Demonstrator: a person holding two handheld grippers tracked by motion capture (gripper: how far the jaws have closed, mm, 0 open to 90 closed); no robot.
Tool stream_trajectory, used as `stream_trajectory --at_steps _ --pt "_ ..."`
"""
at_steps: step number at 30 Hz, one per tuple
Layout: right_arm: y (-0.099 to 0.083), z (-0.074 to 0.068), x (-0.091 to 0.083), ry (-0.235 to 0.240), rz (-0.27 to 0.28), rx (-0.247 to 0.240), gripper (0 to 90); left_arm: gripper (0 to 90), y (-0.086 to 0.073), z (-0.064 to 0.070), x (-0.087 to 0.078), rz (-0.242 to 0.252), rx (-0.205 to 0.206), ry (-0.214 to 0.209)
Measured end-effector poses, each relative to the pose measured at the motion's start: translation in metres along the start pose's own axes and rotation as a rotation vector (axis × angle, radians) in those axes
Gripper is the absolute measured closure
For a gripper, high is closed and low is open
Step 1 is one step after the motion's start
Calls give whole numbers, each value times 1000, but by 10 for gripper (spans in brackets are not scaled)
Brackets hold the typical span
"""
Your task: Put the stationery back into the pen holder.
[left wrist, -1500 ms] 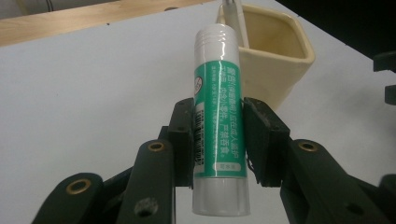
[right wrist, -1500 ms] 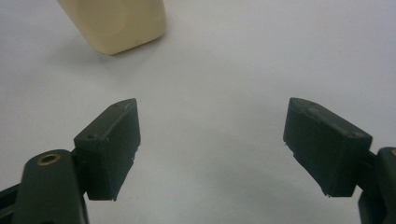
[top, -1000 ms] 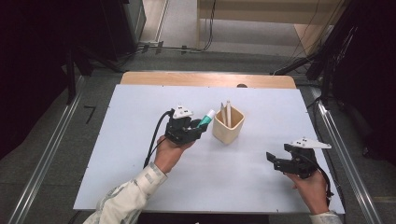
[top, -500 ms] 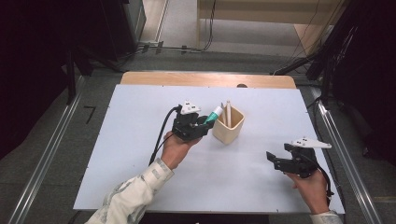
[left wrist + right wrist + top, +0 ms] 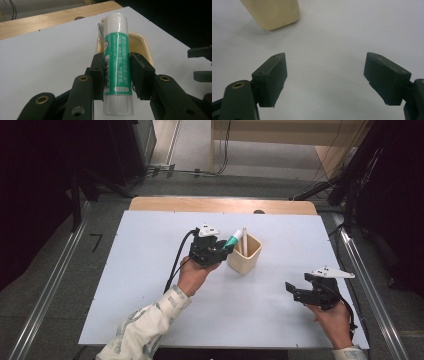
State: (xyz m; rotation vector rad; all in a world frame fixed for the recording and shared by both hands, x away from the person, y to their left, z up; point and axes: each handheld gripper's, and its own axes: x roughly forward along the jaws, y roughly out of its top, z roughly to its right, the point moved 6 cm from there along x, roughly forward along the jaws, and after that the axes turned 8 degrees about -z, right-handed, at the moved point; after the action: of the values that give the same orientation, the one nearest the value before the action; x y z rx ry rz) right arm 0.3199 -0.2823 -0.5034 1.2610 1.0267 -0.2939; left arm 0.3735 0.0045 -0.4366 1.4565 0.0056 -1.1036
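glue stick (image 5: 117, 62), green and white, sat clamped between the jaws of your left gripper (image 5: 216, 251), the black pads pressing its label from either side; its long axis ran forward along the jaws and tilted upward, the ridged white end leading; that end pointed at the beige holder (image 5: 245, 254), which stood just beside the gripper on its far right side, on the white table (image 5: 150, 270); in the left gripper view the stick's tip overlapped the holder's near rim, so the opening lay straight ahead and slightly below; a thin pale stick (image 5: 244, 241) already stood upright inside the holder; your right gripper (image 5: 298, 291) hovered well apart, nearer you and to the right, its jaws spread wide on nothing but bare table; your left hand was the nearer one by far; the drop would probably need the stick tipped more upright over the opening.
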Motion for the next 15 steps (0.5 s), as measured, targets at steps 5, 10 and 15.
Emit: stream_trajectory --at_steps 5,10,15 --pt "0 0 0 2 5 2 174 665 5 3 5 3 1 1" --pt "0 0 0 3 4 2 173 665 12 5 8 8 2 -2" --pt "1 1 -1 3 8 2 173 665 16 6 12 5 5 -2"
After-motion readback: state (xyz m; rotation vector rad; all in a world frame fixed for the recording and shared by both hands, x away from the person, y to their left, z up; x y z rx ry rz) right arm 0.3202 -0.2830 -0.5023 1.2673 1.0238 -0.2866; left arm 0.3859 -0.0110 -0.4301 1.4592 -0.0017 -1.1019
